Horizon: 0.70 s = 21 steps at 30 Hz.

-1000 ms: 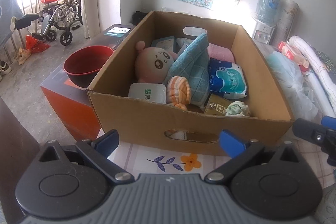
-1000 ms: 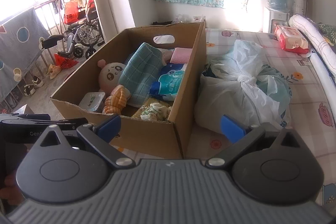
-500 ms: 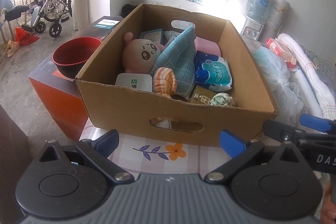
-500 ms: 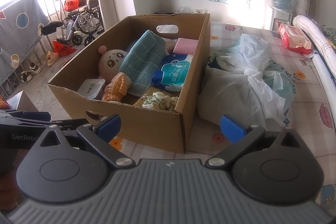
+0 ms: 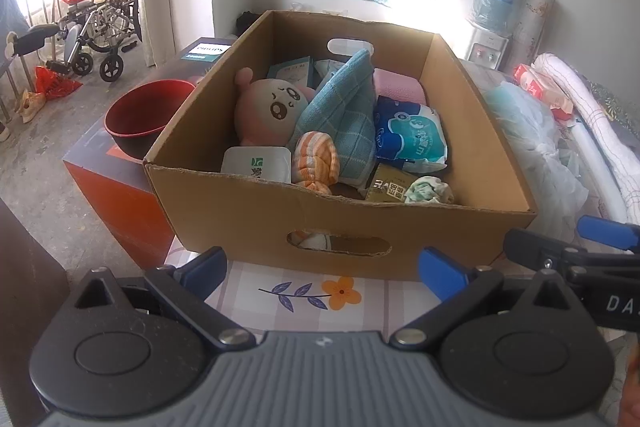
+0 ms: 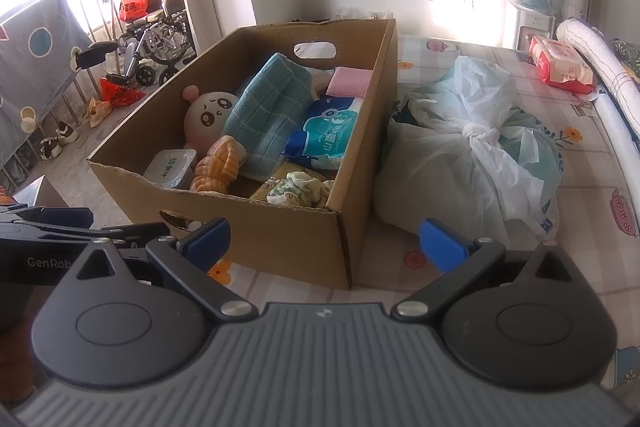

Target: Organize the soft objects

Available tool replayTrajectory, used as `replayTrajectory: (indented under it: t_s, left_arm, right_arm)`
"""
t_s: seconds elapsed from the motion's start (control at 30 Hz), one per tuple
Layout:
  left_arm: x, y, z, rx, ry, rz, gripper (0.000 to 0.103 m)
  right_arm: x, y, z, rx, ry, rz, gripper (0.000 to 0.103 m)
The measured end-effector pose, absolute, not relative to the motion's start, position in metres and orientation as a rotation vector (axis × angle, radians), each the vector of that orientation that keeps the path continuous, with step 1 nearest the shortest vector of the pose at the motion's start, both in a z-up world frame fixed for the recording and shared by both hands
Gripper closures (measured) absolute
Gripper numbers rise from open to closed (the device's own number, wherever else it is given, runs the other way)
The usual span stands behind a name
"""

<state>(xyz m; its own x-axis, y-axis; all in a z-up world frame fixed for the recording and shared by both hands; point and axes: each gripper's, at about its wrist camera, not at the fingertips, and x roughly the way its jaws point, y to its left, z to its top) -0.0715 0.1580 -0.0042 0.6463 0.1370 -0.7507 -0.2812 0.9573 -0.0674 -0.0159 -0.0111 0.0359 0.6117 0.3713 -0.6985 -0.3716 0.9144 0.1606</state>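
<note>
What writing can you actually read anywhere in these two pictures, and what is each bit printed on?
"PHILIPS": on the dark box left of the cardboard box.
"GenRob", cut off: on the left tool in the right view.
"DA", cut off: on the right tool in the left view.
Blue tissue pack, white tub, gold packet, red pack: print not legible.

My left gripper [image 5: 323, 265] and right gripper [image 6: 325, 240] look alike: ribbed grey bodies, black arms, silver screws, blue fingertip pads
</note>
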Motion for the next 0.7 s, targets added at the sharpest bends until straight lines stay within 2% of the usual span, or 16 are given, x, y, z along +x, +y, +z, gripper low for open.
replayTrajectory:
  t_s: [0.7]
  left_arm:
    - [-0.0668, 0.1555, -0.0077, -0.169, 0.858, 0.260, 0.001]
  right_arm:
    - [-0.0121, -0.0119, 0.0280, 0.003, 0.820, 0.421, 0.001]
